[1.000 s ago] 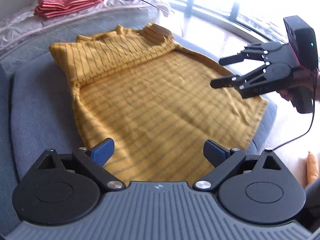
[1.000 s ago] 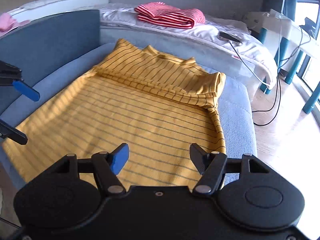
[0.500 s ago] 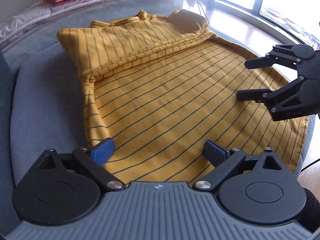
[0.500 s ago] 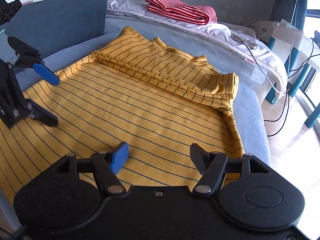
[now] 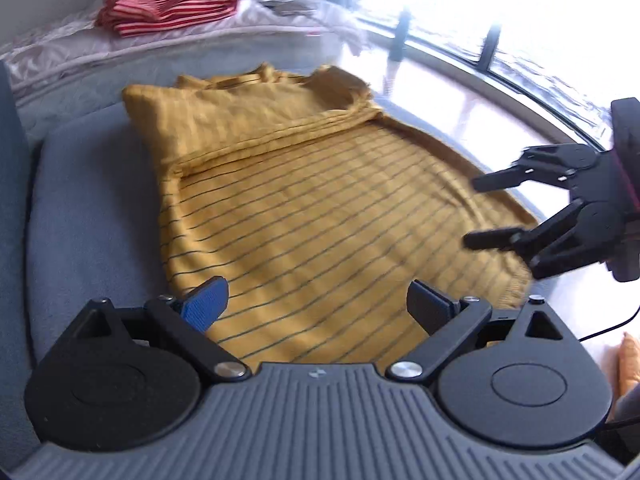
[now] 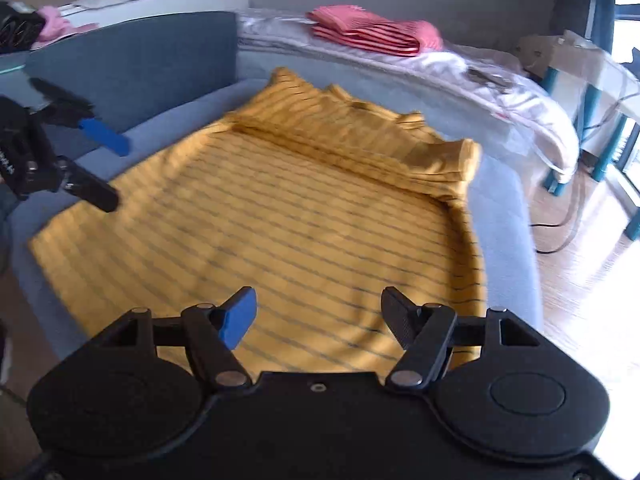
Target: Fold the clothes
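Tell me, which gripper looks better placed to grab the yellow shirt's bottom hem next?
Probably both, one corner each. The left gripper, open, hangs over the yellow striped shirt near its left hem corner; the right gripper, open, hangs over the hem near the right corner.

Both claws are wide open right now, nothing pinched in either one. The left claw has its blue-padded finger on one side and its black finger on the other, spread far apart. The right claw looks the same, fingers splayed. From the left wrist view the right claw sits off to the side, tilted, tips apart.
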{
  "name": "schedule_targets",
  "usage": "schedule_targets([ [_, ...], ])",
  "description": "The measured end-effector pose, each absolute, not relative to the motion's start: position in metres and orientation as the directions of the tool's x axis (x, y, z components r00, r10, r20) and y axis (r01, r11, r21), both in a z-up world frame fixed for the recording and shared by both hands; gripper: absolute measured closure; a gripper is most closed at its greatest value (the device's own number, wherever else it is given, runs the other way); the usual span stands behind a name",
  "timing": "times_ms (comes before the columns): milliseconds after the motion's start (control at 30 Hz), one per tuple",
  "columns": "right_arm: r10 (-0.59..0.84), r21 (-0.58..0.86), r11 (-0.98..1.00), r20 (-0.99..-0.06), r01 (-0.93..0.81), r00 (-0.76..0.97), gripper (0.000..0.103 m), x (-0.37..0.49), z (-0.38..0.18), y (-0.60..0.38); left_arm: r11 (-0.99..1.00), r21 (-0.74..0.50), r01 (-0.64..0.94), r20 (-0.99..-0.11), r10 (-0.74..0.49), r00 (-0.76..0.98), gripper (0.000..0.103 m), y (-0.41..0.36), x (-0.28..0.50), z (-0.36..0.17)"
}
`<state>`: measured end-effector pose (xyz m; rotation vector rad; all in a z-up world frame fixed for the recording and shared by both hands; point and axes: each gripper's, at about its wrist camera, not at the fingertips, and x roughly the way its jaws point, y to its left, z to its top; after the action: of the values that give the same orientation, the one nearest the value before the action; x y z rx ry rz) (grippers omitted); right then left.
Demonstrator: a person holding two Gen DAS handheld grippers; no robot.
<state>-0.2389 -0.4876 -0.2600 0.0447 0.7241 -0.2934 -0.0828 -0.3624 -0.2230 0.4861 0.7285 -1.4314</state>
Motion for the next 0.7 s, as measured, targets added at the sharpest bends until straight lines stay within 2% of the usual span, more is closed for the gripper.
schedule_targets([
  [67,-0.203,-0.071,0.975,-0.678,0.212,0.707,0.036,-0.234,-0.269,-0.468,0.037,-0.117,0.992,-0.725,-0.686,-0.059,0.005,-0.364,-0.102,-0.229],
  [133,-0.22,-0.095,0.972,-0.679,0.213,0.7,0.037,-0.239,-0.274,-0.463,-0.012,-0.106,0.994,-0.749,-0.656,-0.088,0.005,-0.363,-0.118,-0.237],
  [267,-0.239,-0.051,0.956,-0.704,0.288,0.668,0.032,-0.263,-0.277,-0.479,0.039,-0.142,0.989,-0.778,-0.622,-0.087,0.005,-0.346,-0.118,-0.256],
  [600,-0.246,0.05,0.902,-0.756,0.428,0.607,0.032,-0.318,-0.263,-0.511,-0.016,0.004,1.0,-0.811,-0.585,-0.006,0.005,-0.306,-0.123,-0.253],
  [700,-0.261,0.114,0.857,-0.744,0.502,0.615,0.032,-0.33,-0.258,-0.526,0.056,-0.043,0.997,-0.812,-0.584,-0.003,0.005,-0.3,-0.111,-0.243],
])
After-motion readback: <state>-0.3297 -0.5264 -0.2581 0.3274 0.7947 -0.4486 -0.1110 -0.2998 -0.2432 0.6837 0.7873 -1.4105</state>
